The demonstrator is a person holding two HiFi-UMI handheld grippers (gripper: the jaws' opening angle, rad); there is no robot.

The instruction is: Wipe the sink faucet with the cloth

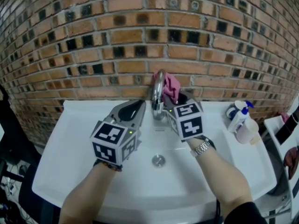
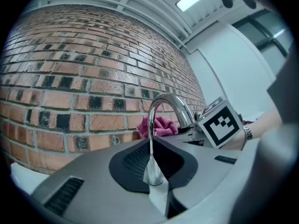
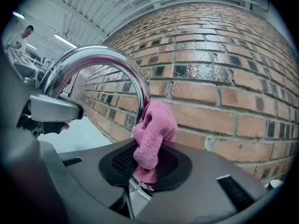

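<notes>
A curved chrome faucet (image 1: 158, 91) rises at the back of the white sink (image 1: 79, 157). My left gripper (image 1: 141, 108) is shut on the lower end of its spout (image 2: 153, 171), which stands between the pads. My right gripper (image 1: 176, 101) is shut on a pink cloth (image 1: 171, 86). The cloth (image 3: 154, 129) bunches up out of the jaws and presses against the rear side of the faucet's arch (image 3: 105, 55). From the left gripper view the cloth (image 2: 161, 125) shows behind the arch (image 2: 170, 101), beside the right gripper's marker cube (image 2: 219, 123).
A brick wall (image 1: 117, 41) stands close behind the faucet. A spray bottle (image 1: 238, 118) and other bottles sit on the sink's right rim. The drain (image 1: 158, 160) lies in the basin below both grippers. A white chair edge (image 1: 280, 129) is at far right.
</notes>
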